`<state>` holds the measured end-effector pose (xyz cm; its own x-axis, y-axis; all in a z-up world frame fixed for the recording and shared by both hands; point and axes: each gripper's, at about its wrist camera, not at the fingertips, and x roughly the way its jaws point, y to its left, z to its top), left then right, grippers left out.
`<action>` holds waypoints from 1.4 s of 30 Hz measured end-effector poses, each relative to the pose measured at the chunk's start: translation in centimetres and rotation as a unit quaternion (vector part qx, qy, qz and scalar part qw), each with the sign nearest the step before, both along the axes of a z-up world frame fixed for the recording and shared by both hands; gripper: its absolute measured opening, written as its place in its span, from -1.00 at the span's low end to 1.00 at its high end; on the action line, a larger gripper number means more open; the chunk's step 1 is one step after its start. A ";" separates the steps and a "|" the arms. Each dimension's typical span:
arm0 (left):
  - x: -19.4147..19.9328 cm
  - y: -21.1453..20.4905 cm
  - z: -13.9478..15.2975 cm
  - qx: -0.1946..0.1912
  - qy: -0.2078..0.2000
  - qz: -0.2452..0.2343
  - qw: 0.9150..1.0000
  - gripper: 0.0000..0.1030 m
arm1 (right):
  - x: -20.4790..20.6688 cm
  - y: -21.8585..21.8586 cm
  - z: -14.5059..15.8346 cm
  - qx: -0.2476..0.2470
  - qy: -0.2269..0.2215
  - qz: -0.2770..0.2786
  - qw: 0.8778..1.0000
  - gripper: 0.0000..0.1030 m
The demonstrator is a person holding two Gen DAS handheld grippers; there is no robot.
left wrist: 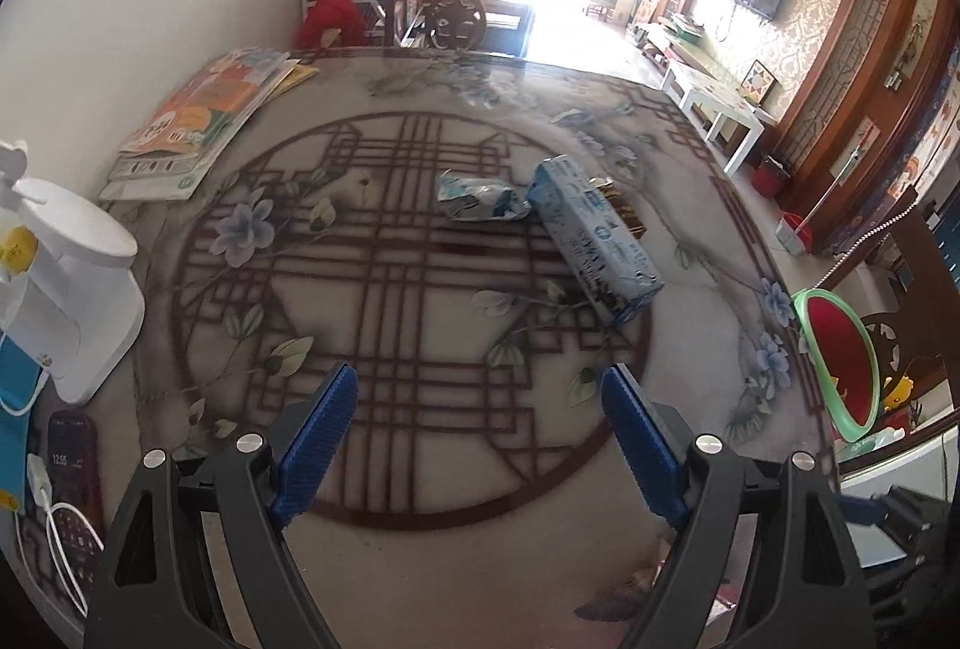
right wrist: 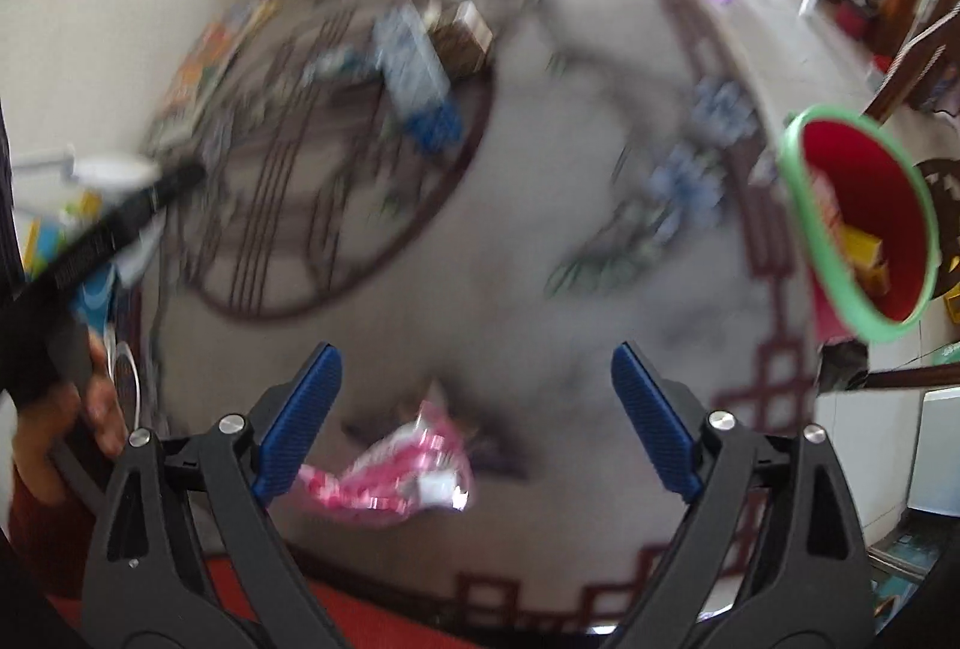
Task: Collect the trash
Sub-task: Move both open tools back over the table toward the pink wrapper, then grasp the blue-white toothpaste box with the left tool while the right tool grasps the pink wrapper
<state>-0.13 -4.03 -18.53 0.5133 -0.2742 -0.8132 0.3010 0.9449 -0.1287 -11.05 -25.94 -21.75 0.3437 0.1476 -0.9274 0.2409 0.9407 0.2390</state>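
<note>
1. Patterned glass covers the desk (left wrist: 420,469), which stands against a white wall in a living room.
2. Trash lies on it: a blue carton (left wrist: 591,238) touching a crumpled wrapper (left wrist: 480,197), well ahead of the left gripper (left wrist: 480,391), whose fingers are apart and empty.
3. A pink wrapper (right wrist: 390,475) lies between the apart fingers of the right gripper (right wrist: 477,367), probably the next pick.
4. A red bin (right wrist: 864,223) waits beside the desk edge, within reach for dropping.

Glossy table (left wrist: 420,541); crinkled foil wrapper (right wrist: 396,475); printed cardboard carton (left wrist: 591,241).
</note>
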 end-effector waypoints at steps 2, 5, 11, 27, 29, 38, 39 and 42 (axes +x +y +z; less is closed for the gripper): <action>0.1 0.8 -0.5 0.003 0.006 0.008 1.000 0.55 | -0.6 1.7 -2.1 0.010 0.039 0.027 0.999 0.74; 0.6 1.5 -0.9 0.005 0.010 0.015 1.000 0.55 | -1.7 4.1 -3.3 0.047 0.051 0.074 0.995 0.74; 1.3 1.1 -0.9 0.003 0.007 0.011 1.000 0.55 | -2.6 11.3 -4.3 -0.057 0.048 0.249 0.966 0.74; 7.9 -10.2 -3.3 -0.021 0.019 -0.043 0.999 0.55 | 1.3 3.1 -0.4 -0.079 -0.025 0.095 0.992 -0.30; 9.7 -12.0 -4.6 -0.021 0.031 -0.036 0.999 0.55 | 1.5 0.5 0.8 -0.077 -0.041 0.044 0.995 -0.30; 14.1 -15.7 -9.0 -0.023 0.100 -0.014 0.995 0.01 | 2.9 -3.4 1.0 -0.053 -0.045 -0.014 0.997 -0.30; 14.0 -15.6 -9.0 -0.029 0.100 -0.011 0.995 -0.07 | 2.9 -3.4 0.7 -0.049 -0.042 -0.013 0.998 -0.30; 14.0 -14.8 -8.8 -0.033 0.098 -0.017 0.994 -0.34 | 3.3 -3.0 0.0 -0.039 -0.037 -0.010 0.998 -0.30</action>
<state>13.82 -18.81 -27.36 0.3364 -0.3444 -0.8765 0.2949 0.9224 -0.2493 -7.76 -28.90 -21.77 0.4145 0.0678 -0.9075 0.2450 0.9521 0.1831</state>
